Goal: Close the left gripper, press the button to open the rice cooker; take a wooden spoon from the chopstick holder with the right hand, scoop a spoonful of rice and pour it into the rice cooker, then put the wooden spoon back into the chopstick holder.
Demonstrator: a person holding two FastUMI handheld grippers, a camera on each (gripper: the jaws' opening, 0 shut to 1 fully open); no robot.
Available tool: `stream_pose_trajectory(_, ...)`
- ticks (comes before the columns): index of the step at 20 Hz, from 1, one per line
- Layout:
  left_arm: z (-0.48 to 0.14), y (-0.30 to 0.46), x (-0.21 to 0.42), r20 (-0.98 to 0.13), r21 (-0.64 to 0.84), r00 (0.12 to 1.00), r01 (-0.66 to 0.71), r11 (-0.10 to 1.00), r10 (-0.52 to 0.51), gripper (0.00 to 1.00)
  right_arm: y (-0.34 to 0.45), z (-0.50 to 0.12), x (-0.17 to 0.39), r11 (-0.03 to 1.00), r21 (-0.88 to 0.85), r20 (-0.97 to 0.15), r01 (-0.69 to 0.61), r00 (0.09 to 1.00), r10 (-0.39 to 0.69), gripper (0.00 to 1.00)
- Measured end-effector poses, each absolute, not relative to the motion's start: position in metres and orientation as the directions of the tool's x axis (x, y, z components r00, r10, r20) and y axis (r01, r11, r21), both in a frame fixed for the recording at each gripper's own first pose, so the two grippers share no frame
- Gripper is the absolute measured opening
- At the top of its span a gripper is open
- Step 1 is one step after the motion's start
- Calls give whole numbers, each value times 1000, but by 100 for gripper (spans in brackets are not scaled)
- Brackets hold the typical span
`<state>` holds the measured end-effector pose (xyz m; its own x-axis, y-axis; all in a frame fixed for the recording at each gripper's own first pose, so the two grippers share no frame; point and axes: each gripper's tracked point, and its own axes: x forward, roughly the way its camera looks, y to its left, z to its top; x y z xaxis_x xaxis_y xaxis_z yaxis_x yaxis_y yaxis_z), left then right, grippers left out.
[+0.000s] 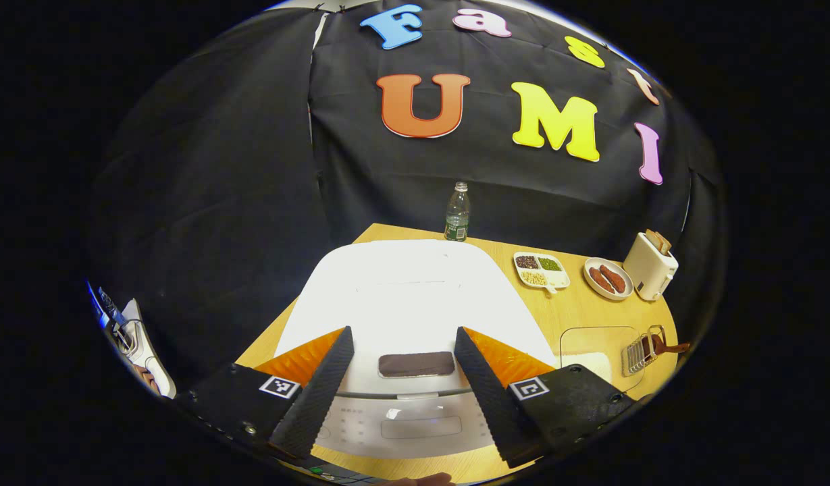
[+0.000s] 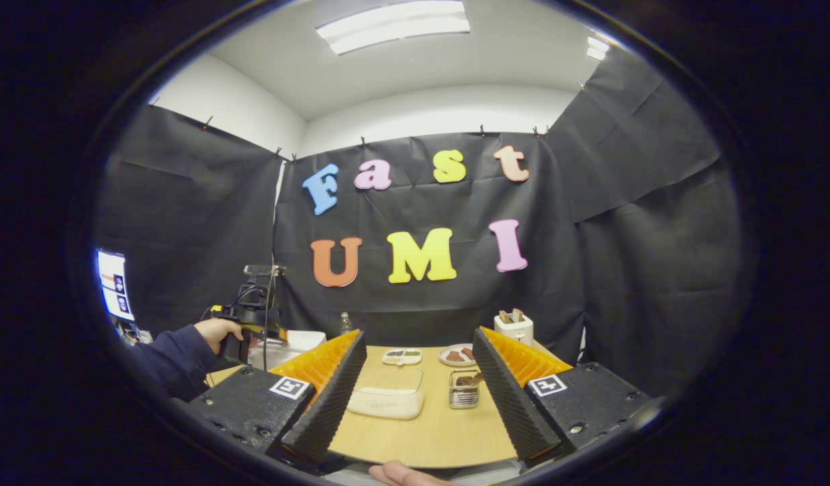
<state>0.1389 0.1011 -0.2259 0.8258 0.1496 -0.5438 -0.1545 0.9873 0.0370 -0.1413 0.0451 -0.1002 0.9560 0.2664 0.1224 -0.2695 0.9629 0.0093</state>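
Note:
The white rice cooker [image 1: 415, 290] stands with its lid down, right under my left gripper [image 1: 402, 334]. Its dark oblong button [image 1: 416, 364] lies between the open fingers, untouched. To the right are a clear box of rice [image 1: 593, 351] and a wire chopstick holder [image 1: 641, 351] with a wooden spoon [image 1: 668, 347] in it. My right gripper [image 2: 418, 334] is open and empty above the table's near edge, facing the rice box [image 2: 385, 398] and the chopstick holder [image 2: 463, 389]. Farther left, a hand holds the left gripper [image 2: 252, 317] over the rice cooker [image 2: 296, 341].
At the back of the wooden table [image 1: 577, 310] stand a water bottle [image 1: 457, 212], a divided dish of beans [image 1: 540, 270], a plate of sausages [image 1: 608, 277] and a white toaster [image 1: 650, 266]. Black cloth walls close in the table behind and at the sides.

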Motion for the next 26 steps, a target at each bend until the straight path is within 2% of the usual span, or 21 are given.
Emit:
stream_pose_trajectory(4, -225, 99, 134, -500, 20, 856, -142, 990, 133, 98, 50, -102, -139, 965, -17, 126, -262, 957, 262, 100)
stream_pose_trajectory(10, -232, 99, 129, -432, 32, 888, -159, 987, 157, 98, 56, -115, -132, 965, -42, 95, -258, 961, 261, 98)
stream_pose_trajectory(14, -233, 99, 129, -372, 52, 911, -172, 984, 179, 98, 57, -117, -129, 964, -40, 91, -262, 960, 265, 100)
stream_pose_trajectory(26, -233, 99, 132, -296, 36, 944, -140, 989, 144, 99, 52, -124, -122, 969, -14, 69, -246, 967, 246, 99)
